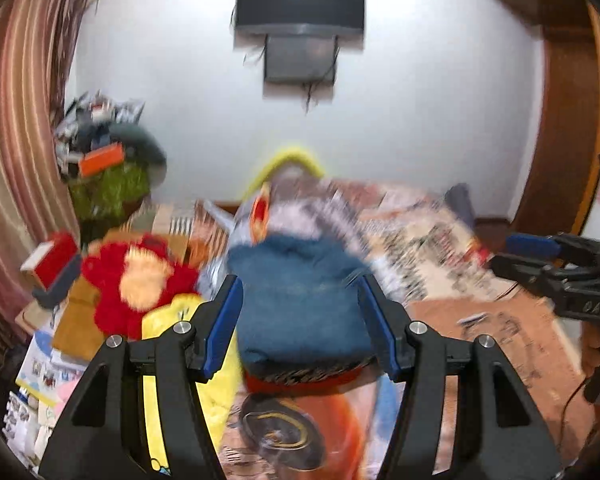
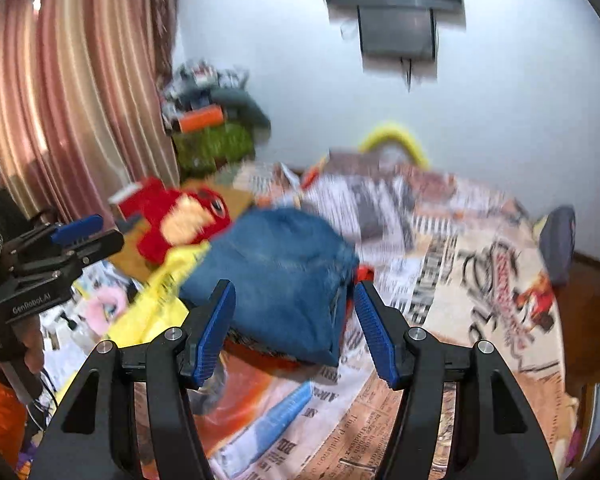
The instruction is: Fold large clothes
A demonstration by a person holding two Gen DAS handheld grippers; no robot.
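A: Blue pads up close, parted, nothing pinched: left gripper [image 1: 302, 322] released, folded denim bundle [image 1: 300, 304] just past its tips, apart from both fingers.

B: Same from the other side. Right gripper [image 2: 296, 330] loose too, fingers spread, no cloth between the pads. Denim ahead and slightly left of its tips, sitting on top of an orange-and-dark patterned layer [image 2: 260, 354].

A: Lying on the newspaper-print bedsheet [image 1: 420, 248]. Hard to call any contact with the pads, everything smeared by blur.

B: Agreed, looks clear of them though. Left of the denim: yellow fabric [image 2: 152, 308], then a red plush toy [image 2: 180, 220] further out. Pink striped curtain [image 2: 72, 100] behind that.

A: Straight ahead beyond the tips, dark box with a grey panel mounted on the white wall [image 1: 300, 24]. Messy pile with a green thing [image 1: 108, 188] off to the left.

B: Also visible off to the left edge: other tool, gripped in a hand [image 2: 28, 356], orange sleeve below.

A: And a pale blue comb-like strip [image 2: 284, 412] below the right fingers, on the sheet.
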